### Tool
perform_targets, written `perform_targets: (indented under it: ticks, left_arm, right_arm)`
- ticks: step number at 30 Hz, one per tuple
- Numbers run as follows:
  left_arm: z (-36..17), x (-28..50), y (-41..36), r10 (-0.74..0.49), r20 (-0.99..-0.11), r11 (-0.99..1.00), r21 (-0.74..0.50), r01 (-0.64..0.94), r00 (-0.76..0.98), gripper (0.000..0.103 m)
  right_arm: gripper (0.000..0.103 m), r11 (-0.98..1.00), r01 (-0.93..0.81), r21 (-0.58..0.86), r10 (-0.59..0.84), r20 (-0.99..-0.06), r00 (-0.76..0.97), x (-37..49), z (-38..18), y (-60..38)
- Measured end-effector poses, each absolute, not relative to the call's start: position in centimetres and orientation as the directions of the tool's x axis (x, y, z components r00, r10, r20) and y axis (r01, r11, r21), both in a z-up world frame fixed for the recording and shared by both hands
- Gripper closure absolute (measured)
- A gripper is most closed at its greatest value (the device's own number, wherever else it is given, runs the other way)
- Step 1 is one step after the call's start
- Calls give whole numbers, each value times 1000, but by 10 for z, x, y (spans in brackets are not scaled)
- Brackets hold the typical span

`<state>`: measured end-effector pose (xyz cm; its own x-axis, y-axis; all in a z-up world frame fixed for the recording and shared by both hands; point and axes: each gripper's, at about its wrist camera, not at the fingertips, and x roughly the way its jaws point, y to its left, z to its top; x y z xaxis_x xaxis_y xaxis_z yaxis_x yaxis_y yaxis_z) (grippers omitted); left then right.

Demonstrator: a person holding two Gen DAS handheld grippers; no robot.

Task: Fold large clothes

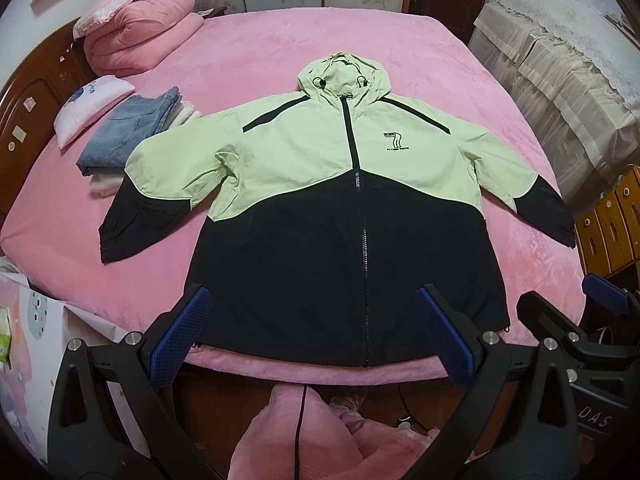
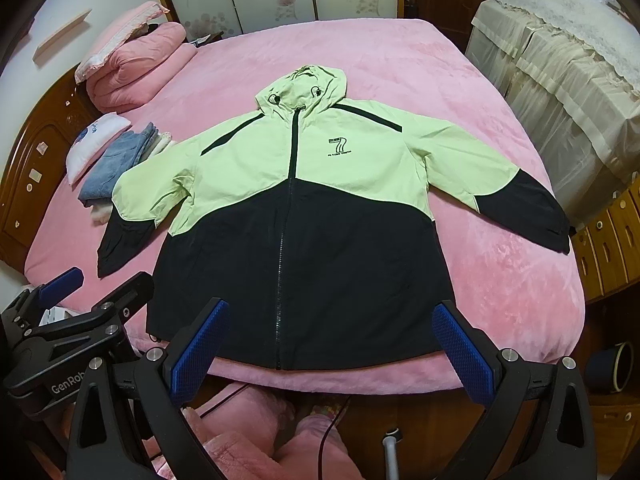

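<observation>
Since the jacket (image 1: 344, 208) looks thin, limp and slippery, I'd pinch its cuffs; left hand-held gripper (image 1: 316, 340) and right hand-held gripper (image 2: 332, 348) both gape, empty.

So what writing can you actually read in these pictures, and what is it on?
"7" with "FLYING YOUTH" beneath: chest of the jacket.
Small strip above the 7: too small to read.
"GenRob", cut off: left gripper body.
"DAS", partial: right gripper body.
Pillow print: blurred.

Jacket (image 1: 320, 184) chest lettering (image 1: 397, 150) unreadable (too small); hem (image 1: 280, 354) partly gripper-hidden.
</observation>
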<state>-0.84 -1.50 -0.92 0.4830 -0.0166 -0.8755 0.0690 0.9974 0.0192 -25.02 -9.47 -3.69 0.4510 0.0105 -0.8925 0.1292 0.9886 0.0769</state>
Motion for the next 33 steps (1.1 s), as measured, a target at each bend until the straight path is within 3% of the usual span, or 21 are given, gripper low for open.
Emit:
perform_targets:
  ticks: [20,33]
  left_arm:
    - [-32,19,15,-49,-912,998,-33,46,406,2]
    - [-107,47,162,-152,-963,970,-189,-153,223,2]
  right_arm:
    - [0,991,94,99,50,-902,429,-213,-41,-68]
    - [0,970,32,242,213,-900,379,-149,-80,41]
